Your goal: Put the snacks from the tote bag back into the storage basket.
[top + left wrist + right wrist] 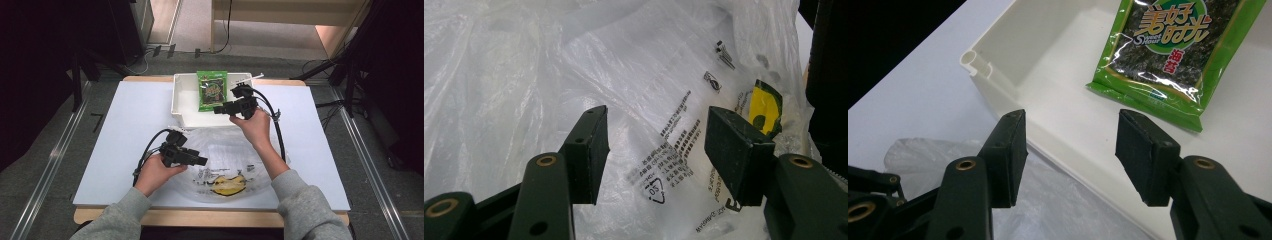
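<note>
Two grippers, one snack packet still in the tray

One green seaweed packet: lies flat in the white tray, upper centre of the high view; not yet picked up.
Right gripper: jaws spread, empty, poised at the tray's near rim just short of the packet.
Left gripper: jaws spread, empty, over the clear plastic bag, lower centre.
One yellow-labelled item shows inside the bag.
Judged progress: packing partly done; grasp and transfer of the packet remain.
</note>
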`<action>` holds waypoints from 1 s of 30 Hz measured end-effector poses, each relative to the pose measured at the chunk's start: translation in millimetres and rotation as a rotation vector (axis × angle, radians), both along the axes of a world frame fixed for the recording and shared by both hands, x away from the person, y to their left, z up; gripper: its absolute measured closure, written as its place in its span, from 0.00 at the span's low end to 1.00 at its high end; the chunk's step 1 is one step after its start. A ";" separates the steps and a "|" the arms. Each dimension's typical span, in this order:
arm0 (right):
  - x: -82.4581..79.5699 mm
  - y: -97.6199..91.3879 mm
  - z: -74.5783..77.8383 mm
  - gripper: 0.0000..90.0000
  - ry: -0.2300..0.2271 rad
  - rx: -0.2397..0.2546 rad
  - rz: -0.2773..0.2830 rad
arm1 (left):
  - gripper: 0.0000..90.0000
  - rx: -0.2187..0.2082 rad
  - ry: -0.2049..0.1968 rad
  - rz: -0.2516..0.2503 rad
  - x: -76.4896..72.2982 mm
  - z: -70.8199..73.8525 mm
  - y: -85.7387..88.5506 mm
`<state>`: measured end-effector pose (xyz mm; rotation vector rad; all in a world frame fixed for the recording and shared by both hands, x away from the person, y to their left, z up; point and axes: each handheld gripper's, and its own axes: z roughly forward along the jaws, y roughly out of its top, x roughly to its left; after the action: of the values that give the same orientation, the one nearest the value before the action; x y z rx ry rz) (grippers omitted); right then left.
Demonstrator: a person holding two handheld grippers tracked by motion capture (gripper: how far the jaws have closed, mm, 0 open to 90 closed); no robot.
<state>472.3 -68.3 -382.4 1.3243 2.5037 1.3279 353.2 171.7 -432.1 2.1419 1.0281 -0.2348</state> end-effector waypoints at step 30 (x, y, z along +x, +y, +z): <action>-48.7 -23.0 -12.8 0.52 -0.009 0.002 0.058 | 0.47 -0.002 0.004 -0.006 0.5 -0.1 3.5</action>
<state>423.6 -91.3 -395.2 1.2523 2.5547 1.3435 353.7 175.2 -432.3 2.1436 1.0228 -0.2431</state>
